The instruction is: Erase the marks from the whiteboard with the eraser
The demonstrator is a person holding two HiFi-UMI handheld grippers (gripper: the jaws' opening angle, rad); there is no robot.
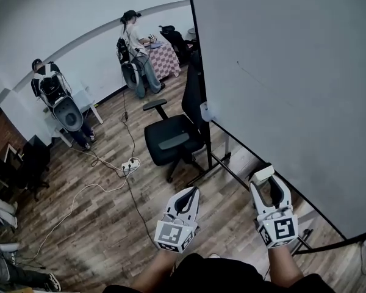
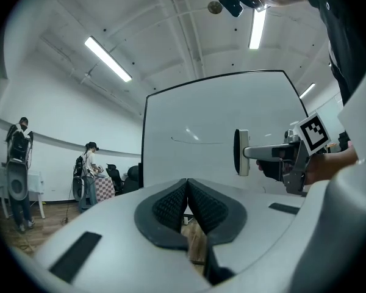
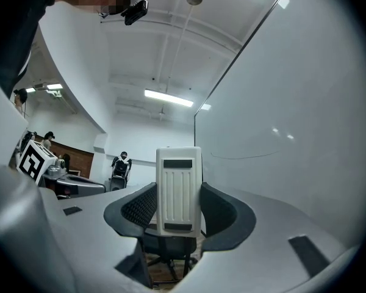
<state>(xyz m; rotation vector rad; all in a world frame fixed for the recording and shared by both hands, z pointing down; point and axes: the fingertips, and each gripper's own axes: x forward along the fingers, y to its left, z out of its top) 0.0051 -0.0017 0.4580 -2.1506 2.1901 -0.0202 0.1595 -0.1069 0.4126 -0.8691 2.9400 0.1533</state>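
Note:
The whiteboard (image 1: pixel 287 72) stands on the right, with a thin curved pen mark (image 1: pixel 251 76) on it. That mark (image 3: pixel 244 155) also shows in the right gripper view, and as a faint line (image 2: pixel 195 141) in the left gripper view. My right gripper (image 1: pixel 266 179) is shut on a white ribbed eraser (image 1: pixel 261 174), held upright between the pads (image 3: pixel 179 188), a short way in front of the board and below the mark. My left gripper (image 1: pixel 191 193) hangs beside it over the floor, jaws shut on nothing (image 2: pixel 187 188). From the left gripper view the eraser (image 2: pixel 241 152) is seen edge-on.
A black office chair (image 1: pixel 171 136) stands just left of the board's black stand (image 1: pixel 232 174). A cable and power strip (image 1: pixel 130 163) lie on the wooden floor. Two people (image 1: pixel 137 47) (image 1: pixel 55 96) stand far back by the wall.

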